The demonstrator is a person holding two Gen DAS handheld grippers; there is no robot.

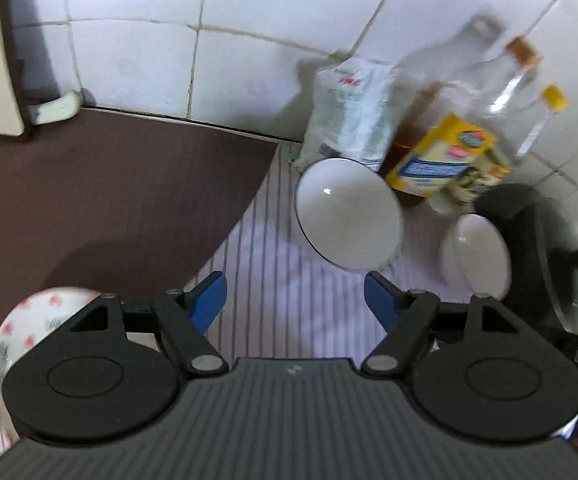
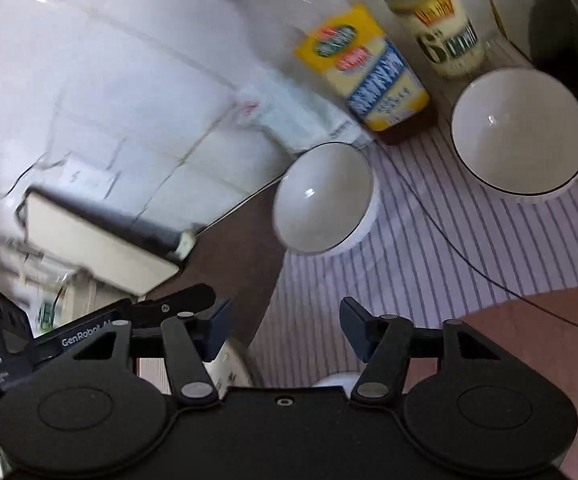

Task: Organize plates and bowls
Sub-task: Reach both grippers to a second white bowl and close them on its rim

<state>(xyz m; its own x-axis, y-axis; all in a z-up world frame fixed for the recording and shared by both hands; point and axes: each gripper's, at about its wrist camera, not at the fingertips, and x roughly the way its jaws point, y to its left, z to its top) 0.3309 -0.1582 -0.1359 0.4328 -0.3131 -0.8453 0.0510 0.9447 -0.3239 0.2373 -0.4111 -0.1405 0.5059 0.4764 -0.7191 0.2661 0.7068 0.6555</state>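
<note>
Striped cloth [image 1: 273, 280]: white with thin dark lines, spread on the brown tabletop [image 1: 109, 184]; taken here as the landmark.

Left claw [image 1: 295, 294]: blue-padded fingers spread wide, nothing between them, held above the cloth.

Right claw [image 2: 285, 326]: fingers likewise wide apart and empty, above the cloth's edge where it meets the brown tabletop.

Near white bowl [image 1: 347, 214]: dark-rimmed, upright on the cloth, ahead of the left claw.

Second white bowl [image 1: 475, 254]: same kind, also on the cloth, to the right of the first and apart from it (both show again in the right wrist view, at [image 2: 323, 196] and [image 2: 519, 132]).

Patterned bowl [image 1: 29, 332]: white with pink motifs, at the cloth's left edge, partly hidden behind the left claw's body.

Yellow packet [image 1: 445, 156]: at the far edge of the cloth, just behind the near white bowl.

White bag [image 1: 349, 116]: beside the yellow packet, against the tiled wall [image 1: 149, 40].

Clear bottles [image 1: 501, 80]: behind the packet (blurred, labels unreadable).

Dark pot [image 1: 529, 248]: right of the second white bowl, at the cloth's right side.
</note>
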